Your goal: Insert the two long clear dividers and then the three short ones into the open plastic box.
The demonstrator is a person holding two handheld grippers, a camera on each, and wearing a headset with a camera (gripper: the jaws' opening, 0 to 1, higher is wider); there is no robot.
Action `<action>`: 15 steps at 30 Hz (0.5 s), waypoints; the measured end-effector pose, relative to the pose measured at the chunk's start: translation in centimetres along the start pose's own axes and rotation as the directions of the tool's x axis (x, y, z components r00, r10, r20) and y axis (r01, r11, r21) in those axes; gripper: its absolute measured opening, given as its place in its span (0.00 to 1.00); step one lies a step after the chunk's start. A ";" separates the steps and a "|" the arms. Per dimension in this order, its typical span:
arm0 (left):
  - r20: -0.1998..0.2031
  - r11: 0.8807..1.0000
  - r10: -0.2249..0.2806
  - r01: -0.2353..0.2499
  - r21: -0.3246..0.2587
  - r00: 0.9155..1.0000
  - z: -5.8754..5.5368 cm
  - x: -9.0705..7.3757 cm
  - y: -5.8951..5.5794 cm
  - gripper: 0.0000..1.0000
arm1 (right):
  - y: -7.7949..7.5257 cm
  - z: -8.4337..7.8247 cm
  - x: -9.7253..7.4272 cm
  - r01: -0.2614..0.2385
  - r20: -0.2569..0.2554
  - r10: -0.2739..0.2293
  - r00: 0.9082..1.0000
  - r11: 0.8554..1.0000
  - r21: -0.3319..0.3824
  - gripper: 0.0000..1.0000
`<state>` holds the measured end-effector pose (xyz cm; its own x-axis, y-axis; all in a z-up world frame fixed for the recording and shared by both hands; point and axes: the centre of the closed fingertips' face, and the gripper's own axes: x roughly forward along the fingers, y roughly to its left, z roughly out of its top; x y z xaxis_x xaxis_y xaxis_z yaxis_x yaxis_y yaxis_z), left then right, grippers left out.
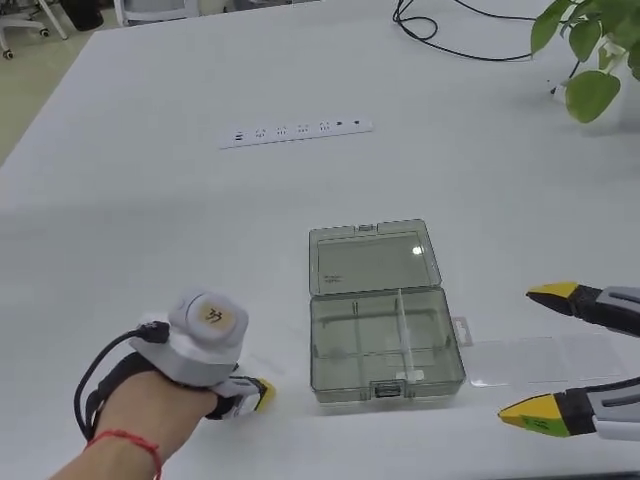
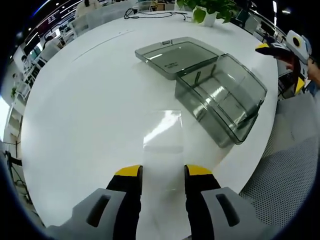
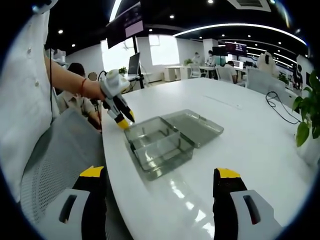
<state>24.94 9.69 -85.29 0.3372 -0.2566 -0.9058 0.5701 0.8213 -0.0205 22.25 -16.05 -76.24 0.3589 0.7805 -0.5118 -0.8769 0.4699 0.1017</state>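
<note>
Probably light, stiff, slick: pinch divider (image 2: 162,130) left of box (image 1: 330,378) by an edge; left gripper (image 2: 163,171) and right gripper (image 3: 160,173) fingers spread, empty.

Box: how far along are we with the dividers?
Partway at most. The open box seems to hold at least one clear divider standing inside; I can't count them. Nothing is in hand: the left tool and right tool are both open and empty. Left to do: a clear sheet lies on the table ahead of the left tool, and more clear pieces lie beside the box, not yet inserted.
</note>
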 end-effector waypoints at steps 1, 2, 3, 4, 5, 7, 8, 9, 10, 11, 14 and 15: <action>-0.002 1.000 0.000 0.000 0.001 1.000 0.0 0.0 0.0 0.32 | 0.0 -0.1 0.0 0.001 0.000 -0.001 1.000 1.000 0.001 0.89; -0.006 1.000 -0.001 0.001 0.002 1.000 0.0 0.0 0.0 0.32 | -0.1 -0.1 -0.1 0.002 0.000 -0.002 1.000 1.000 0.004 0.89; -0.008 1.000 -0.002 0.002 0.000 1.000 0.0 0.0 0.0 0.32 | -0.1 -0.2 -0.1 0.004 0.002 -0.004 1.000 1.000 0.007 0.90; -0.010 1.000 -0.002 0.002 -0.002 1.000 0.0 0.0 0.0 0.32 | -0.1 -0.2 -0.1 0.005 -0.001 -0.005 1.000 1.000 0.006 0.90; -0.011 1.000 -0.006 0.006 -0.006 1.000 0.0 0.0 0.0 0.32 | -0.1 -0.4 -0.2 0.007 -0.006 -0.007 1.000 1.000 0.005 0.90; -0.011 1.000 -0.012 0.012 -0.014 1.000 0.0 0.0 0.1 0.31 | -0.1 -0.6 -0.2 0.007 -0.014 -0.007 1.000 1.000 -0.001 0.90; -0.010 1.000 -0.016 0.015 -0.019 1.000 0.0 0.0 0.1 0.31 | 0.0 -0.6 -0.2 0.007 -0.018 -0.007 1.000 1.000 -0.003 0.90; -0.008 0.999 -0.023 0.023 -0.028 1.000 0.0 -0.1 0.0 0.31 | 0.0 -0.7 -0.2 0.008 -0.023 -0.008 1.000 1.000 -0.005 0.90; -0.007 0.999 -0.026 0.025 -0.030 1.000 0.0 -0.1 0.0 0.31 | 0.0 -0.8 -0.2 0.008 -0.025 -0.008 1.000 1.000 -0.005 0.90; -0.005 0.999 -0.028 0.028 -0.030 1.000 0.0 -0.1 0.0 0.31 | 0.0 -0.8 -0.2 0.007 -0.026 -0.007 1.000 1.000 -0.004 0.90; 0.007 0.996 -0.048 0.048 -0.071 0.999 0.0 -0.2 -0.2 0.31 | 0.1 -1.0 -0.2 0.009 -0.033 -0.009 0.999 1.000 -0.003 0.90; 0.014 0.995 -0.054 0.055 -0.088 0.998 0.0 -0.2 -0.3 0.31 | 0.2 -0.9 -0.2 0.008 -0.032 -0.008 0.999 1.000 -0.001 0.90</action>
<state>24.74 9.52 -85.09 0.3161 -0.3077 -0.8974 0.5198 0.8475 -0.1075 21.74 -16.46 -76.92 0.3560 0.7632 -0.5393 -0.8741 0.4760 0.0966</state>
